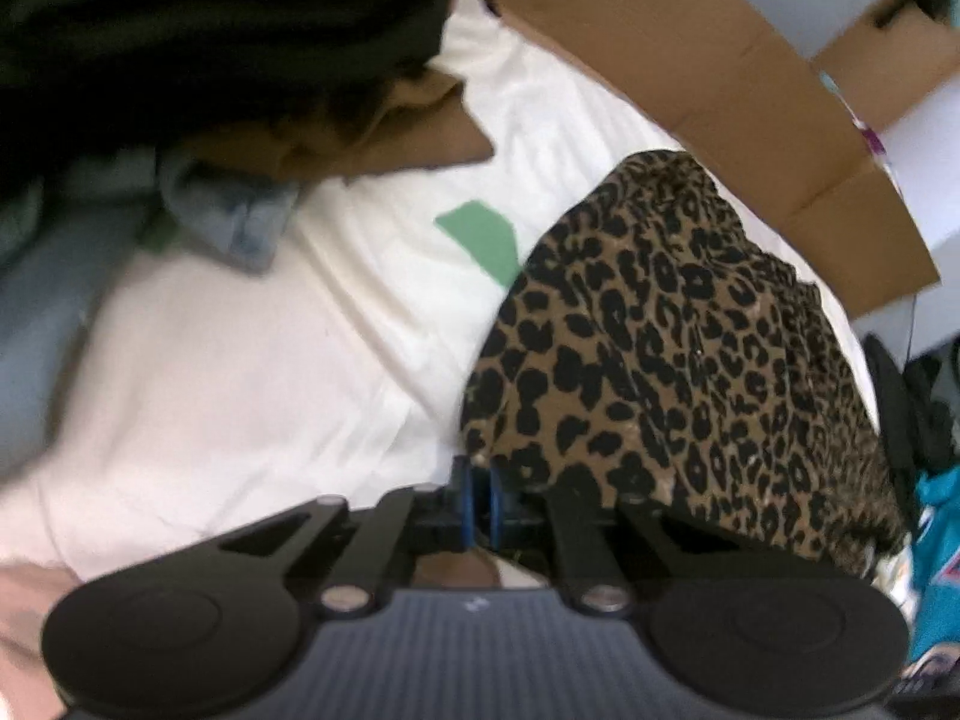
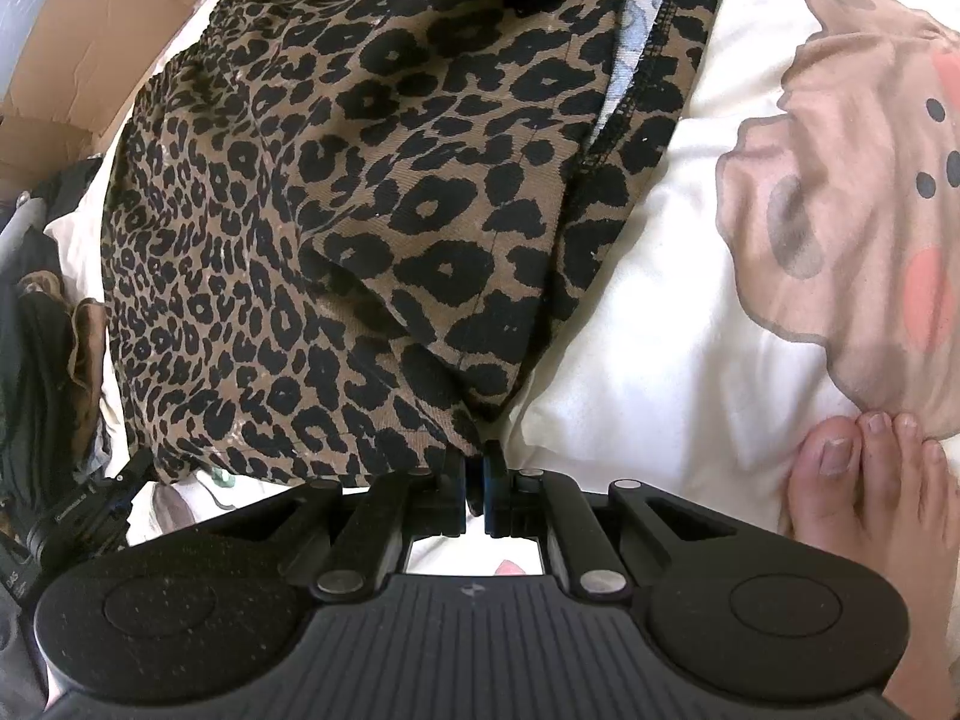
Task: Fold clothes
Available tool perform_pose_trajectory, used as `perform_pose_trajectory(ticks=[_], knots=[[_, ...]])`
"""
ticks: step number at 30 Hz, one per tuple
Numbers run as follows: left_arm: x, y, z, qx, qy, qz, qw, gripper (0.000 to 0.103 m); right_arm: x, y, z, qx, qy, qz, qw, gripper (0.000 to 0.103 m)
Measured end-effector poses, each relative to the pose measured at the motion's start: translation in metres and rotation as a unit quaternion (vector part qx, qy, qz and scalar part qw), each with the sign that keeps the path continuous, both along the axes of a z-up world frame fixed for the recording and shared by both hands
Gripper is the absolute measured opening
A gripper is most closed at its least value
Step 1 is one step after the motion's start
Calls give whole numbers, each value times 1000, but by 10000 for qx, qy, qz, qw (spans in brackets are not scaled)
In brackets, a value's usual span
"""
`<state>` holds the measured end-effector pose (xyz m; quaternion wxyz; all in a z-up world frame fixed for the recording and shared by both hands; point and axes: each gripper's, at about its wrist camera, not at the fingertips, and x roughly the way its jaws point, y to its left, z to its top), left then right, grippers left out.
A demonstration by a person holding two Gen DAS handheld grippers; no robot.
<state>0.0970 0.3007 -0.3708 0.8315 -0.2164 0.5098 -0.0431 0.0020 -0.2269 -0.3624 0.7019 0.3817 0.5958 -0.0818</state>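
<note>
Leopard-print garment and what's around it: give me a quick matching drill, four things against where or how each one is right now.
Things:
1. leopard-print garment
2. cardboard box
3. bare foot
4. pile of dark clothes

States:
a. open, behind the garment
b. resting on the white bedding, right of the right gripper
c. pinched at its near edge by both grippers, left gripper included
d. heaped at the far left in the left wrist view

Pairs: 1-c, 2-a, 3-b, 4-d
</note>
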Motion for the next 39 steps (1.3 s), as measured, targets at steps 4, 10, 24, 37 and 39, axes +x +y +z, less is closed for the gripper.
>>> perform_pose_trajectory(ticks=[4, 10, 24, 37, 39], knots=[[5, 15, 22, 21, -185, 1, 9998, 5, -3, 2, 2, 180, -35, 108, 9998, 3], [23, 18, 61, 185, -473, -186, 9985, 5, 3, 16, 4, 494, -107, 245, 9984, 2], [56, 28, 63, 708, -81, -290, 9970, 5, 11, 39, 2, 1212, -102, 270, 9922, 1], [64, 31, 28, 670, 483, 261, 9962, 31, 45, 41, 16, 668, -43, 1109, 9916, 33], [71, 30, 46, 723, 441, 191, 9962, 36, 53, 29, 28, 530, -62, 1253, 9907, 34]])
